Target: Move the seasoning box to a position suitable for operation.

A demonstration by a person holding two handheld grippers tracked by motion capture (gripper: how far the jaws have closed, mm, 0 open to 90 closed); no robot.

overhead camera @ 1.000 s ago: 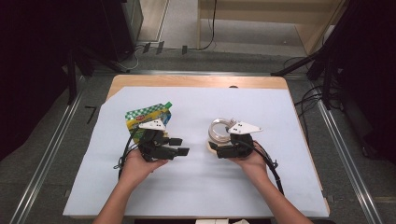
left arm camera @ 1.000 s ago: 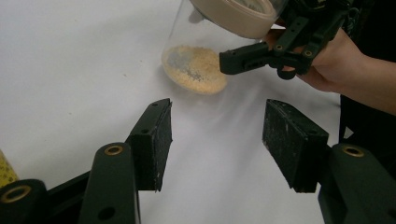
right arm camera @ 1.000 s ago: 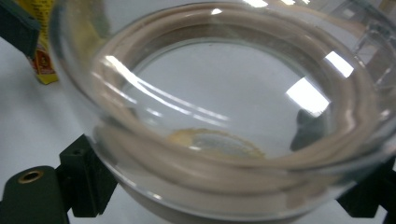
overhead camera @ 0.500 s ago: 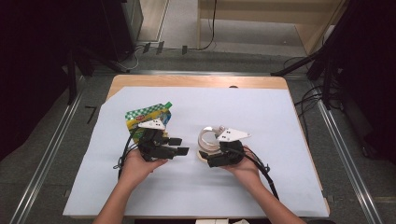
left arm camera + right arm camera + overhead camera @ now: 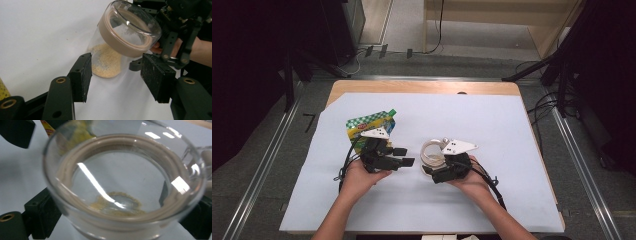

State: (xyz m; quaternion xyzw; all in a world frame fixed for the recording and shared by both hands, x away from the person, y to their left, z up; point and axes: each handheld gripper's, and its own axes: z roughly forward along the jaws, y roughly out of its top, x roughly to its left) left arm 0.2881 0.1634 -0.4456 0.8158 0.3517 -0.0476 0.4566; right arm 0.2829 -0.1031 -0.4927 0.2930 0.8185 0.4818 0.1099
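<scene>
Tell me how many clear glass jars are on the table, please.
1. The clear glass jar with a beige-sealed glass lid is held tilted by the right gripper near the table's middle, with yellow powder at its bottom. No other jar is visible.

glossy clear glass jar (image 5: 117,45) with a smooth beige rubbery seal; matt white paper sheet (image 5: 492,125) over a wooden table (image 5: 422,87).
</scene>
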